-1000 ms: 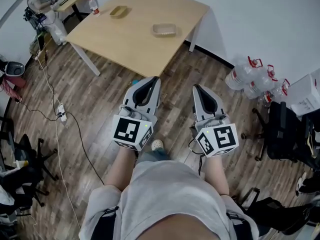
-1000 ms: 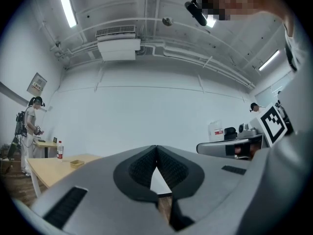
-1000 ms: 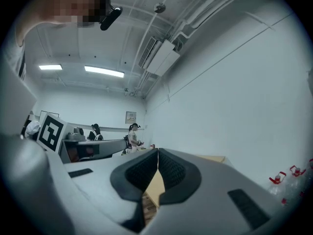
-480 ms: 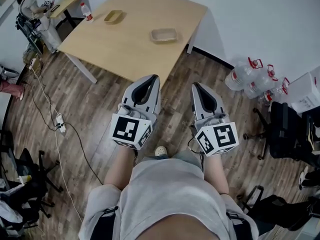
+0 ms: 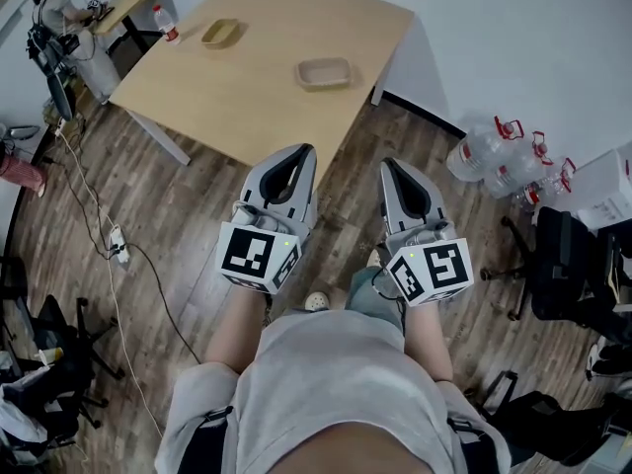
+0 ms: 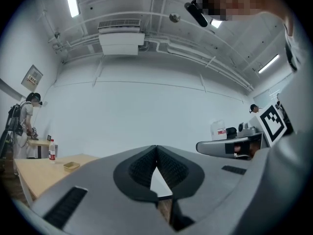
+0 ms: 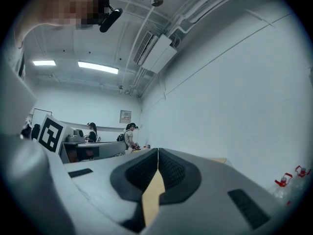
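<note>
In the head view, my left gripper (image 5: 299, 152) and right gripper (image 5: 390, 167) are held side by side above the wooden floor, just short of the near corner of a light wood table (image 5: 257, 77). Both are shut with nothing between the jaws. In the left gripper view the left gripper (image 6: 156, 148) has its tips touching, and the right gripper (image 7: 157, 152) shows the same in the right gripper view. On the table lie a tan shallow tray (image 5: 326, 71), a smaller tan tray (image 5: 220, 33) and a bottle (image 5: 164, 22).
Large water jugs (image 5: 499, 146) with red caps stand by the white wall at right, beside a white box (image 5: 604, 192) and black chairs (image 5: 578, 275). A cable and power strip (image 5: 117, 246) trail over the floor at left. A person (image 5: 61, 18) stands at a far desk.
The view has shifted a little, so the table now lies closer to the gripper tips. Both grippers stay shut and keep their places side by side.
</note>
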Tool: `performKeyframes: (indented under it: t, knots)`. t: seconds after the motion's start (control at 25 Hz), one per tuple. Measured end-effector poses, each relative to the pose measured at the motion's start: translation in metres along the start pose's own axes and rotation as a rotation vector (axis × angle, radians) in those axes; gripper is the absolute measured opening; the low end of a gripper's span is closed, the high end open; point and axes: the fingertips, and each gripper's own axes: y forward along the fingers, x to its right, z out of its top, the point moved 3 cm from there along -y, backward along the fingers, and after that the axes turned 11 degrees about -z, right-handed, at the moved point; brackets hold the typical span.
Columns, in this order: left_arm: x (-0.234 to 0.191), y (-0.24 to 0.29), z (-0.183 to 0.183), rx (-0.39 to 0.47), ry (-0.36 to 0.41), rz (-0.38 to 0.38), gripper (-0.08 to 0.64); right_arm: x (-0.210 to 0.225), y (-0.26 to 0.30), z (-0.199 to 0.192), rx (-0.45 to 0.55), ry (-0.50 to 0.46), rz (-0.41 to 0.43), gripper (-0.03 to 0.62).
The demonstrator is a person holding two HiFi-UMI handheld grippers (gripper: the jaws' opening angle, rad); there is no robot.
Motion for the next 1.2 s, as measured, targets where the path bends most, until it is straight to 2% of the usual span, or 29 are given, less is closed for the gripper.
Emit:
performKeyframes:
  t: [1.2]
  knots:
    - [-0.039,0.213,-0.015,0.001,0.011,0.274,0.015,0.184,0.166,0.007,-0.04,0.007,0.278,0.011]
